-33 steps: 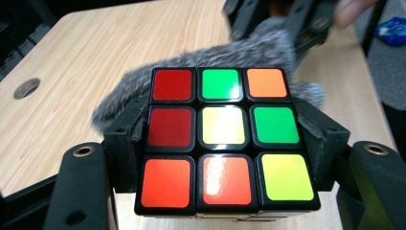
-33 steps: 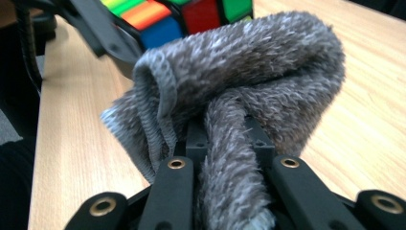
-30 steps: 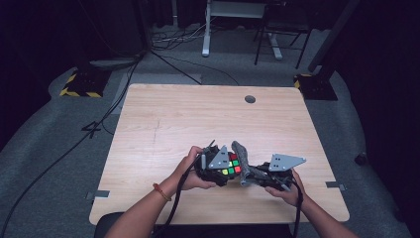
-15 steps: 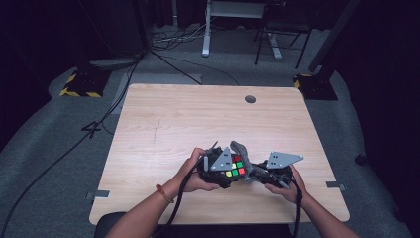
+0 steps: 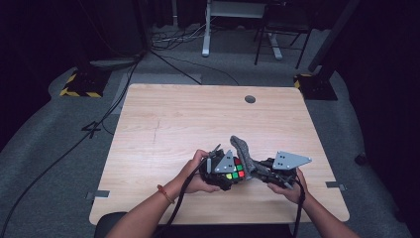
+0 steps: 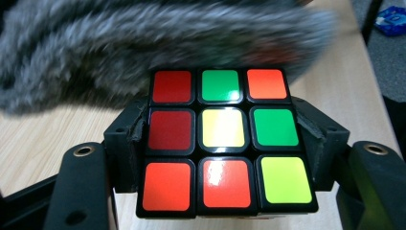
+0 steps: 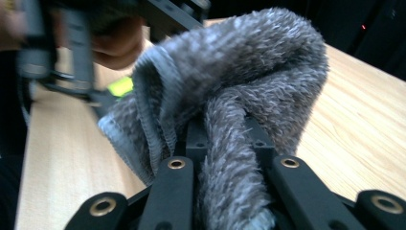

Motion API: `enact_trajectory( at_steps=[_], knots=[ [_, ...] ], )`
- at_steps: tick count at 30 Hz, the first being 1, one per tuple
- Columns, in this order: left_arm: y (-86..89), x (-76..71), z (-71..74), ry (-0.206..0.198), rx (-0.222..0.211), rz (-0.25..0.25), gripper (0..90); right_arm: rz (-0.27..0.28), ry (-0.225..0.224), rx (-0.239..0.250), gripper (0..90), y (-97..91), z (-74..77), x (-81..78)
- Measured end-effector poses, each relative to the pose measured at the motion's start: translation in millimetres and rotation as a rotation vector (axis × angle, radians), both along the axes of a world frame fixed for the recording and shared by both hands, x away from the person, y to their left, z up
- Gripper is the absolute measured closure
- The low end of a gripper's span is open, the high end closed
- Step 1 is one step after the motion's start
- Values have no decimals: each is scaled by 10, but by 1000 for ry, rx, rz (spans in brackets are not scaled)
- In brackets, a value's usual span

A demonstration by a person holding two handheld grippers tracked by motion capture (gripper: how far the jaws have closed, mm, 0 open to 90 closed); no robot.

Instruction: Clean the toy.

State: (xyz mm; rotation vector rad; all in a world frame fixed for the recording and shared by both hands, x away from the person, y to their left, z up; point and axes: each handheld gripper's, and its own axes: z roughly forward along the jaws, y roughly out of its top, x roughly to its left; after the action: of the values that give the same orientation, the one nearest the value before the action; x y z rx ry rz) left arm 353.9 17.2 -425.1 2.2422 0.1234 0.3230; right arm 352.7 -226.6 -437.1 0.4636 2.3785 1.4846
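Pretty much the whole far half of the table (image 5: 198,114) is left open, so a way across it is blocked by nothing except a small round grommet (image 5: 250,99) near the far edge. The near edge is crowded: the cube (image 5: 234,169) and grey cloth (image 5: 243,151) are packed touching between both hands.

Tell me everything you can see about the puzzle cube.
The puzzle cube is a three-by-three cube with a black frame and glossy stickers, scrambled: the face toward the left gripper view mixes red, orange, green and yellow squares with a yellow centre. The left gripper clamps it by two opposite sides, above the near part of the wooden table. A grey fuzzy cloth, held in the right gripper, lies against its far side.
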Motion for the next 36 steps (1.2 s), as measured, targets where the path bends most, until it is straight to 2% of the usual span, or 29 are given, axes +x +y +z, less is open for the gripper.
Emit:
enact_trajectory(
  at_steps=[3, 4, 5, 6, 9, 12, 14, 18, 19, 22, 24, 28, 31, 32, 34, 36],
  knots=[
    [27, -6, 58, -4, -20, 3, 333, -9, 49, -67, 777, 20, -92, 50],
    [27, -6, 58, -4, -20, 3, 333, -9, 49, -67, 777, 20, -92, 50],
    [75, 25, 83, 6, -48, 19, 333, 12, 75, -95, 777, 37, -144, 51],
    [94, 35, 89, 8, -55, 30, 333, 19, 77, -100, 777, 42, -149, 42],
    [150, 80, 96, 5, -59, 44, 333, 41, 62, -86, 776, 50, -115, -7],
    [149, 98, 57, -3, -28, 61, 334, 59, 43, -46, 776, 37, -36, -56],
    [125, 91, 18, 20, -12, 42, 334, 58, 23, -23, 776, 32, 20, -82],
    [21, 14, -13, 12, 15, 3, 333, 27, -4, 9, 775, 17, 88, -81],
    [2, -7, -9, -2, 19, 0, 333, 22, -3, 11, 775, 16, 89, -68],
    [9, -11, 11, 2, -2, -8, 333, -5, 21, -14, 773, 9, 55, -21],
    [6, 3, 5, 3, 9, -4, 332, -3, 23, -4, 774, 10, 24, -17],
    [-44, 7, -53, 5, 42, 16, 327, 15, -8, 27, 775, 37, 80, -70],
    [-146, -21, -122, -6, 101, 8, 327, 64, -22, 34, 774, 127, 115, -135],
    [-166, -29, -139, 2, 103, -11, 329, 74, -31, 21, 773, 168, 117, -157],
    [-159, -24, -134, -6, 104, -8, 331, 72, -56, -17, 773, 241, 114, -193],
    [-103, 1, -106, 8, 79, -1, 333, 51, -52, -12, 772, 218, 110, -164]
  ],
)
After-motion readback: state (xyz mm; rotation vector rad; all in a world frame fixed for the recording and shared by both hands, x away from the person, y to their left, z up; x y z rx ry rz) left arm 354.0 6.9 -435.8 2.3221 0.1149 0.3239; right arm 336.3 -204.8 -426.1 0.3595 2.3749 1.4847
